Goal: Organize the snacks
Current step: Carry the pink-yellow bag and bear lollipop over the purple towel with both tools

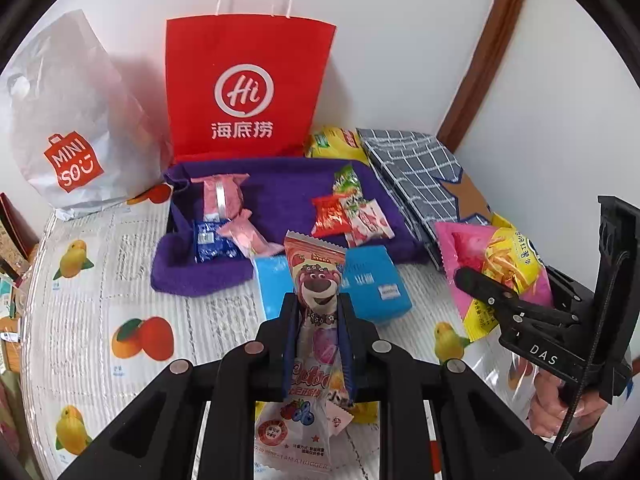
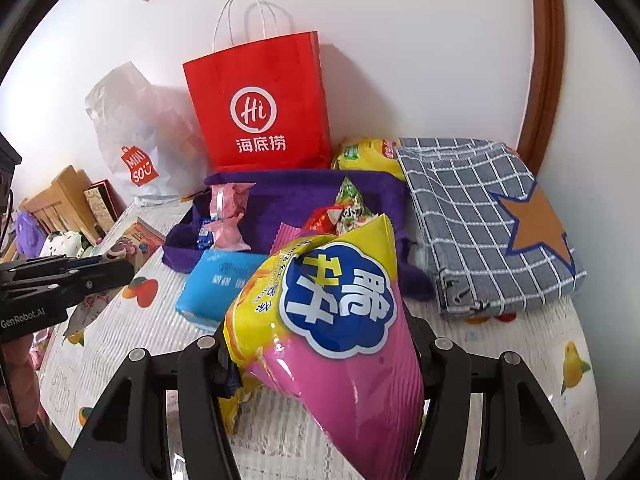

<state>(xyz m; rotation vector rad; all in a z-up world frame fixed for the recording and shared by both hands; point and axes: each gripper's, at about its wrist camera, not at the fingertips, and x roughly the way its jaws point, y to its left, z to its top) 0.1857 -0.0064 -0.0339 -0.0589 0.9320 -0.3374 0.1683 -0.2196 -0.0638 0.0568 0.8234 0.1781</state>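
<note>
Above the worktop's near edge, left claw (image 1: 319, 312) pinched the bear snack packet (image 1: 318, 280); right claw (image 2: 320, 344) clamped the pink chip bag (image 2: 340, 320).

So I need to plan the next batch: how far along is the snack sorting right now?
Partly done. Several small packets, pink, blue and red ones, already lie in the purple tray. In hand: the left gripper is shut on the bear snack pack, and the right gripper is shut on the pink chip bag. Still outside the tray: the blue pack on the table and the yellow bag behind the tray.
</note>
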